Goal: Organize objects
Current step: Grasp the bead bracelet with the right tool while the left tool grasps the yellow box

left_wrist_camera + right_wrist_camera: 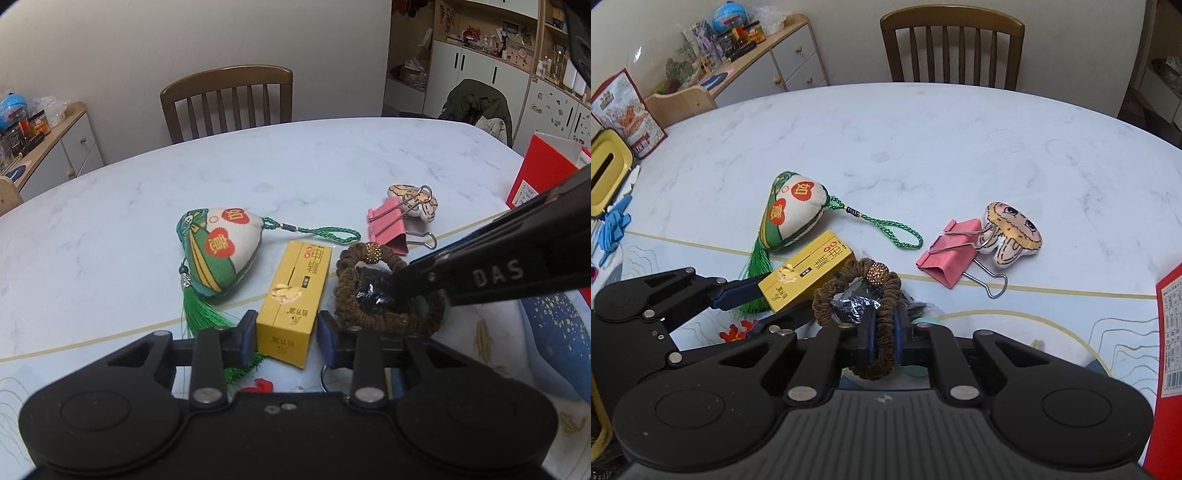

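My left gripper [287,332] is shut on a yellow carton [295,291], one finger on each long side at its near end. From the right wrist view, the left gripper [764,306] holds that carton [809,277] low over the table. My right gripper [884,328] is shut on a brown scrunchie [857,291] with a gold bead, above a black crinkled item [855,306]. In the left wrist view the right gripper [400,284] reaches in from the right onto the scrunchie [384,317].
On the marble table [295,158] lie a green tasselled sachet [214,247], a pink binder clip [388,225] and a small plush charm [413,205]. A red box [543,173] stands at the right. A yellow tin [605,173] and blue glove [613,229] lie left. A chair [953,48] stands behind.
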A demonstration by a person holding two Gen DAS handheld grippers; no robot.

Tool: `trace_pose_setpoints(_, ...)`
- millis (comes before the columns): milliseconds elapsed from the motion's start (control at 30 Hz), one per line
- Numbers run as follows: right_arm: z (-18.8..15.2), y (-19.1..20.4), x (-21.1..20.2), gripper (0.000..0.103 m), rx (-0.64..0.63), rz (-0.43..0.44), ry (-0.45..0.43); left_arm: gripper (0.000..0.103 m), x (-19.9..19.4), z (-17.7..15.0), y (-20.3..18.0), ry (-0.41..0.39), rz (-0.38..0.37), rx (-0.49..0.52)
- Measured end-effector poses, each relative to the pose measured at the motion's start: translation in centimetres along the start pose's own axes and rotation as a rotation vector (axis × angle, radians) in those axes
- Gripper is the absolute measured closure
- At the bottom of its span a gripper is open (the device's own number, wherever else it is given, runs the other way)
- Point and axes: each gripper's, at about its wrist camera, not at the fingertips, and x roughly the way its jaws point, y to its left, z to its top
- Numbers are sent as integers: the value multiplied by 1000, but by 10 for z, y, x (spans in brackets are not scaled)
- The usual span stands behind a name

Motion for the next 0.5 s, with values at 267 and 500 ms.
trace_pose_setpoints(267,-4,14,-30,95,12,2,-42,74,-13,3,-2,1,4,-18)
trace_pose_setpoints(500,-7,13,-69,95,28,10,-106,75,-42,9,-1,-14,0,-36)
